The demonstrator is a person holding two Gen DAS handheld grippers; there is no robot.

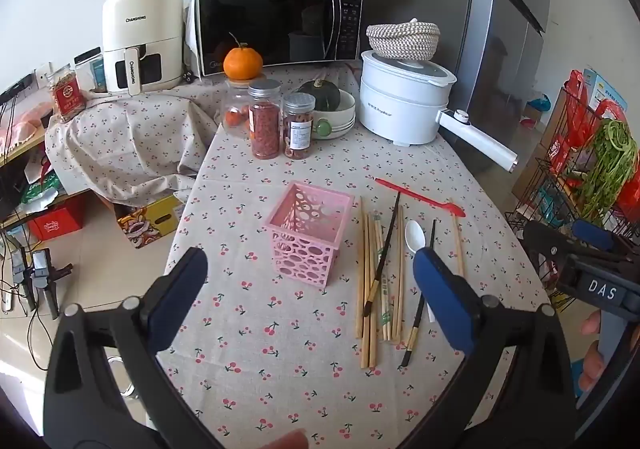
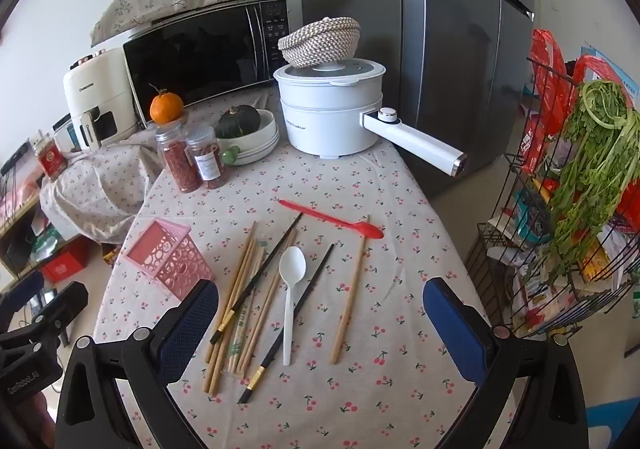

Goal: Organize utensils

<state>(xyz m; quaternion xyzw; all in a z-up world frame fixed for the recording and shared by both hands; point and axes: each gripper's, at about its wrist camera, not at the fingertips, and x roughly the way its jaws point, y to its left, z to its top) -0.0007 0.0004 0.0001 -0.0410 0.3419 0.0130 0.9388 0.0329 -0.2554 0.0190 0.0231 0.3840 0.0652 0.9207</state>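
Left wrist view: left gripper [image 1: 310, 281] at bottom of frame, blue pads wide apart, nothing between them. Pink holder [image 1: 309, 233] stands upright at centre on the cherry-print tablecloth [image 1: 248, 369], seen between the two pads, empty as far as its open top shows. Just right of it, a loose bundle of wooden chopsticks [image 1: 370, 281] lies lengthwise, one black chopstick [image 1: 383, 249] slanting across them. White spoon [image 1: 414, 235] sits right of the bundle, handle partly behind the right pad. A second black chopstick [image 1: 420, 305] lies beside the spoon. Red spoon [image 1: 420, 197] lies crosswise above the group, right of centre. A single wooden chopstick [image 1: 458, 245] lies apart at far right of the group. Right gripper [image 1: 592, 249] enters at right edge; whether its fingers are apart cannot be told in this view.

Right wrist view: right gripper [image 2: 320, 325] at bottom, pads wide apart, holding nothing, above the white spoon [image 2: 290, 289] and the lone wooden chopstick [image 2: 352, 293]. Pink holder [image 2: 168, 257] at left of centre, just above the left pad. Red spoon [image 2: 332, 219] at centre, bowl end to the right.

Upper part of both frames: microwave [image 1: 276, 21], white pot [image 1: 404, 101] with woven basket [image 1: 402, 39] on its lid, two jars [image 1: 280, 121], orange [image 1: 243, 63].
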